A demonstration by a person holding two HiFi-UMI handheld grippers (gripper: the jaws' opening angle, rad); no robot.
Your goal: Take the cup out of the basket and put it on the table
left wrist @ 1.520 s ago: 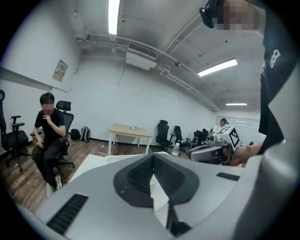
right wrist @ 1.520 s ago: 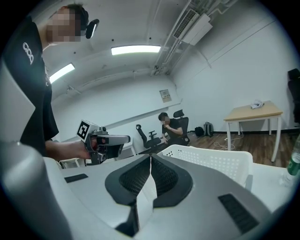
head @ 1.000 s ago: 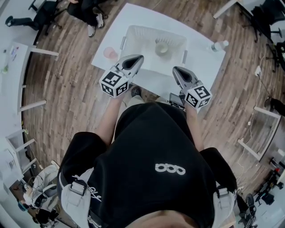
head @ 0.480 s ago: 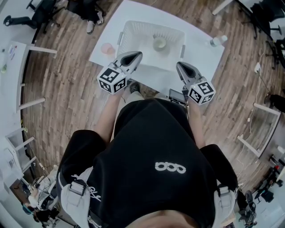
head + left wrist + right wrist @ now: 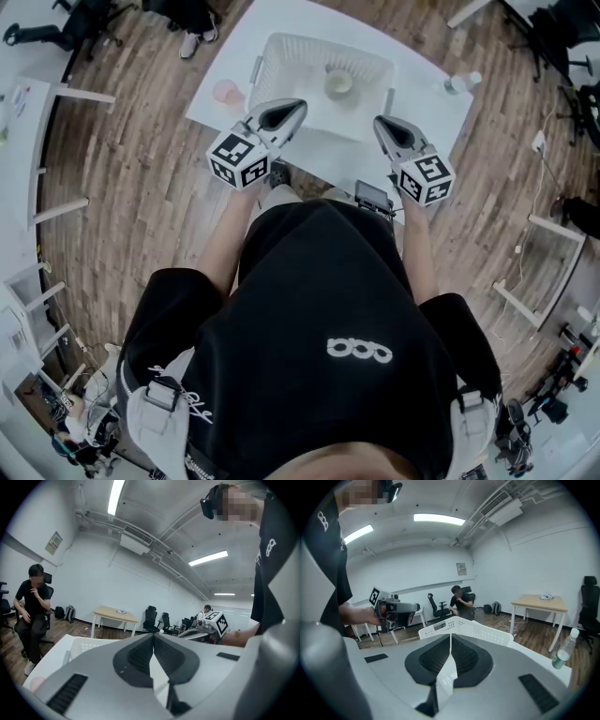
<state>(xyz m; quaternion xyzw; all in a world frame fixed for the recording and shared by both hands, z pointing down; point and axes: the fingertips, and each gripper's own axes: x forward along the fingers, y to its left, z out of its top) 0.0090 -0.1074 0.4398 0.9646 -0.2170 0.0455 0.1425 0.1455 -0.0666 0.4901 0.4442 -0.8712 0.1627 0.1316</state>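
Observation:
A white slatted basket (image 5: 281, 70) stands on the white table (image 5: 422, 112). A pale cup (image 5: 338, 82) sits upright inside it, toward the far right. My left gripper (image 5: 297, 104) is shut and empty, its tip over the basket's near left rim (image 5: 89, 644). My right gripper (image 5: 380, 122) is also shut and empty, just off the basket's near right corner (image 5: 464, 626). Each gripper view shows its own jaws pressed together, left gripper (image 5: 153, 637) and right gripper (image 5: 450, 637). The cup is hidden in both gripper views.
A pink round item (image 5: 227, 91) lies on the table left of the basket. A clear bottle (image 5: 459, 82) stands at the table's right end, the same bottle (image 5: 563, 651) in the right gripper view. A dark device (image 5: 372, 197) sits at the near table edge. Seated people and office chairs surround the table.
Both grippers have edged slightly forward toward the basket's near rim and stay shut. The cup has not moved.

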